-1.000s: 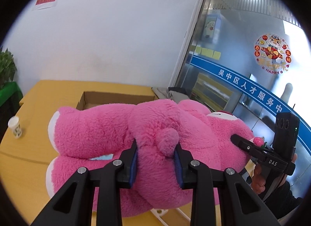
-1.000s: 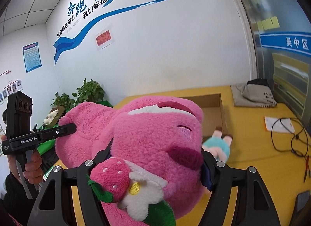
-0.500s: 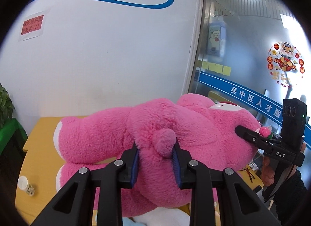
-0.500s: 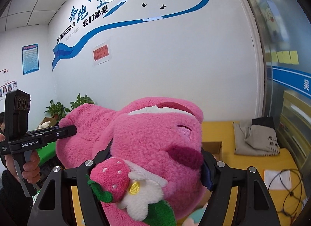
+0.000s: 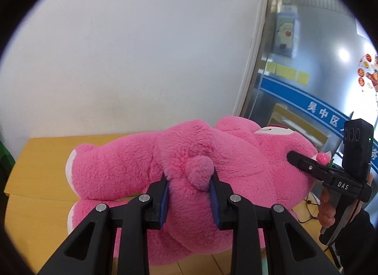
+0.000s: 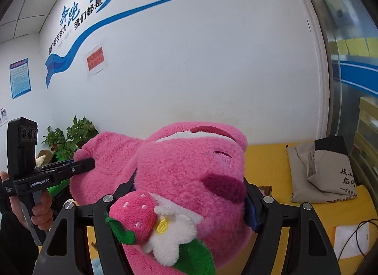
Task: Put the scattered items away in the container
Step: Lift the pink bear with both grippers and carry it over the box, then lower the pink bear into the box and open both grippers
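A big pink plush bear (image 5: 146, 161) hangs in the air between both grippers, above the yellow table (image 5: 40, 149). My left gripper (image 5: 189, 194) is shut on its rump, around the small tail. My right gripper (image 6: 189, 194) is shut on the bear's head (image 6: 189, 166), with a plush strawberry and flower (image 6: 151, 223) in front. Each gripper also shows in the other's view: the right one (image 5: 293, 156) at the head, the left one (image 6: 91, 162) at the rear. The cardboard box is hidden behind the bear.
A grey cloth bag (image 6: 326, 173) lies on the table at the back right. A black cable (image 6: 359, 232) and a white paper (image 6: 352, 239) lie at the right. Potted plants (image 6: 70, 135) stand at the left. A white wall is behind.
Both grippers have lifted the bear higher and tilted upward. The box, the paper cup and the small doll on the table have dropped out of view.
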`<act>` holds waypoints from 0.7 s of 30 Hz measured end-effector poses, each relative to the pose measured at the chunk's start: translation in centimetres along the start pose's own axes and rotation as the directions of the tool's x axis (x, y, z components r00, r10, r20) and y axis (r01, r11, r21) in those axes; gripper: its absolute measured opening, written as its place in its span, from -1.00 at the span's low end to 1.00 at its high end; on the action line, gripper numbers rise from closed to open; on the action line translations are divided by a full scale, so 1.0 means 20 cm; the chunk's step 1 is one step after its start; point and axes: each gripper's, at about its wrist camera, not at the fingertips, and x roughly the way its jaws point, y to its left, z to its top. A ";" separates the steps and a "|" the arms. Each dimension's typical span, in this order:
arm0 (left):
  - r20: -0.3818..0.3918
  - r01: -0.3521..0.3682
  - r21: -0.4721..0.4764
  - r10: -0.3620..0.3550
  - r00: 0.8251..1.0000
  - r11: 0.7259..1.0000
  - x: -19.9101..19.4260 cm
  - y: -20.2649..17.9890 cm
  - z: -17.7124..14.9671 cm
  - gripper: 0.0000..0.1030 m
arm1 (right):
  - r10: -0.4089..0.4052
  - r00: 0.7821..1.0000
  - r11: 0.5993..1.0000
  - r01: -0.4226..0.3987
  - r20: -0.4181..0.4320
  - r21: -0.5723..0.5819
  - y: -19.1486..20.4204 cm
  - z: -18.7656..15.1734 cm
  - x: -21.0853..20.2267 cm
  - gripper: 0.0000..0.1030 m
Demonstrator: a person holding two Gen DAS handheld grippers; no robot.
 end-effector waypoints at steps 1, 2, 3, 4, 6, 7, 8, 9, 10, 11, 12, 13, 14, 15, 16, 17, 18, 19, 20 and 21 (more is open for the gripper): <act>-0.013 0.004 -0.008 -0.004 1.000 1.000 0.09 0.03 -0.02 -0.46 | -0.004 1.000 1.000 0.004 -0.012 0.013 -0.05 -0.02 0.09 0.50; -0.032 0.008 -0.024 -0.009 0.999 1.000 0.18 0.07 -0.04 -0.46 | -0.009 1.000 1.000 0.009 -0.021 0.027 -0.11 -0.04 0.16 0.50; -0.059 0.010 -0.046 -0.013 0.998 0.999 0.30 0.11 -0.07 -0.47 | -0.014 0.999 0.999 0.016 -0.035 0.042 -0.16 -0.07 0.24 0.50; -0.088 0.009 -0.061 -0.014 0.996 0.998 0.39 0.14 -0.10 -0.47 | -0.020 0.999 0.998 0.022 -0.050 0.055 -0.21 -0.11 0.31 0.50; -0.151 -0.005 -0.072 -0.006 0.988 0.997 0.57 0.19 -0.18 -0.47 | -0.038 0.994 0.996 0.046 -0.102 0.080 -0.32 -0.19 0.47 0.50; -0.185 -0.014 -0.073 0.000 0.983 0.997 0.66 0.21 -0.22 -0.49 | -0.050 0.990 0.995 0.061 -0.132 0.085 -0.36 -0.24 0.54 0.50; -0.221 -0.020 -0.073 0.003 0.975 0.997 0.74 0.22 -0.27 -0.60 | -0.065 0.983 0.993 0.081 -0.173 0.089 -0.40 -0.30 0.62 0.50; -0.254 -0.021 -0.077 0.001 0.967 0.997 0.81 0.23 -0.33 -0.68 | -0.080 0.974 0.991 0.100 -0.212 0.085 -0.43 -0.35 0.69 0.50; -0.275 -0.019 -0.078 -0.003 0.962 0.997 0.85 0.22 -0.37 -0.69 | -0.098 0.962 0.990 0.119 -0.253 0.069 -0.45 -0.40 0.75 0.50; -0.286 -0.017 -0.072 -0.004 0.958 0.997 0.88 0.21 -0.41 -0.71 | -0.113 0.954 0.990 0.132 -0.276 0.049 -0.46 -0.44 0.78 0.50; -0.286 -0.026 -0.068 0.006 0.958 0.997 0.91 0.20 -0.43 -0.71 | -0.134 0.944 0.989 0.147 -0.302 0.022 -0.47 -0.48 0.82 0.50; -0.286 -0.033 -0.073 0.011 0.958 0.997 0.92 0.19 -0.44 -0.71 | -0.147 0.932 0.987 0.159 -0.331 0.010 -0.48 -0.52 0.85 0.50; -0.292 -0.038 -0.081 0.013 0.956 0.996 0.94 0.18 -0.45 -0.71 | -0.141 0.920 0.987 0.161 -0.366 0.025 -0.50 -0.56 0.88 0.50; -0.298 -0.047 -0.083 0.020 0.954 0.995 0.94 0.18 -0.46 -0.71 | -0.136 0.908 0.984 0.169 -0.397 0.050 -0.54 -0.58 0.90 0.50; -0.301 -0.057 -0.074 0.033 0.953 0.996 0.94 0.17 -0.47 -0.71 | -0.127 0.898 0.980 0.178 -0.422 0.084 -0.57 -0.61 0.91 0.50; -0.305 -0.068 -0.055 0.048 0.951 0.996 0.94 0.17 -0.47 -0.71 | -0.119 0.898 0.979 0.178 -0.423 0.101 -0.60 -0.62 0.90 0.50; -0.311 -0.078 -0.031 0.065 0.948 0.996 0.95 0.17 -0.46 -0.71 | -0.117 0.900 0.979 0.175 -0.419 0.102 -0.61 -0.63 0.90 0.51; -0.318 -0.088 -0.005 0.082 0.945 0.996 0.96 0.16 -0.46 -0.70 | -0.118 0.901 0.979 0.177 -0.418 0.105 -0.61 -0.64 0.89 0.54; -0.322 -0.095 0.010 0.093 0.942 0.995 0.96 0.16 -0.45 -0.67 | -0.123 0.899 0.976 0.186 -0.420 0.112 -0.63 -0.64 0.90 0.58; -0.326 -0.103 0.016 0.102 0.940 0.995 0.95 0.16 -0.43 -0.64 | -0.133 0.897 0.974 0.198 -0.422 0.114 -0.64 -0.64 0.91 0.61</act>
